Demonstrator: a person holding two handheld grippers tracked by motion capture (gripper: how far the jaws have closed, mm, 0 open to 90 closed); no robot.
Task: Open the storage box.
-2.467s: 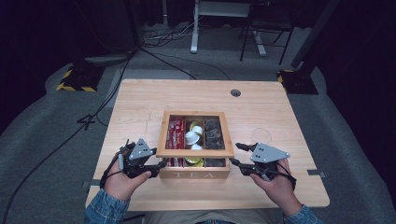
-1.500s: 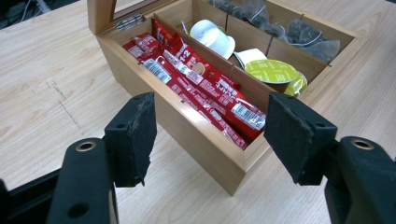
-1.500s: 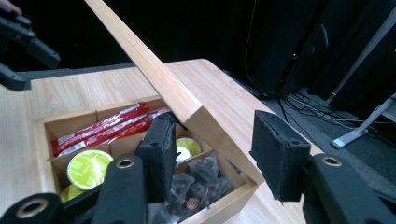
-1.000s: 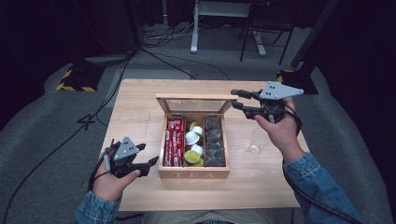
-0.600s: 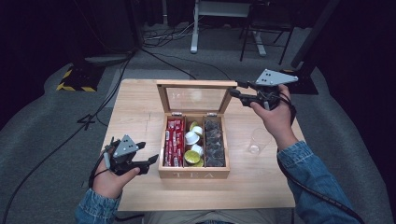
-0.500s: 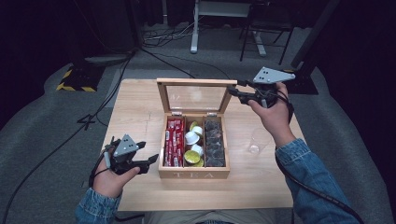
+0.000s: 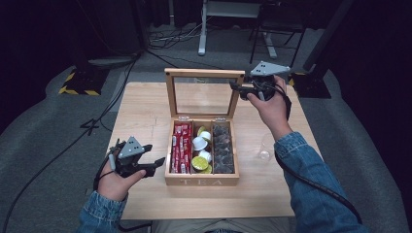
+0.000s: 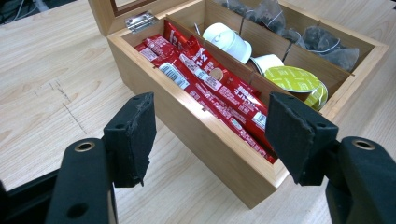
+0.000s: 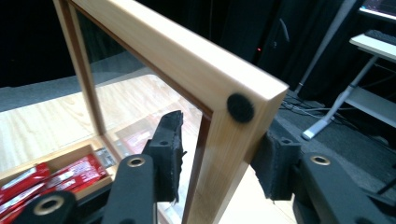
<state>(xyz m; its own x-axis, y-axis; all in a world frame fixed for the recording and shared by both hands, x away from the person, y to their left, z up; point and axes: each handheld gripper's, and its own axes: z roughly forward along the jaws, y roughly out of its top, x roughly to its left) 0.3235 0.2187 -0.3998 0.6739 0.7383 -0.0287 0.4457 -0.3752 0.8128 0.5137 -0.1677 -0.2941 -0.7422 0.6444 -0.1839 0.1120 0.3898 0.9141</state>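
The upright lid (image 7: pixel 204 92) walls off the far side of the tea box (image 7: pixel 201 180), so its compartments are reachable from above and the near side. Bare table (image 7: pixel 141 109) lies left, while a clear glass (image 7: pixel 266 147) stands just right of the box.

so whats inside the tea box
The tea box holds three compartments: red sachets, round capsules, and dark tea bags. Whatever lies beneath these top layers is covered.
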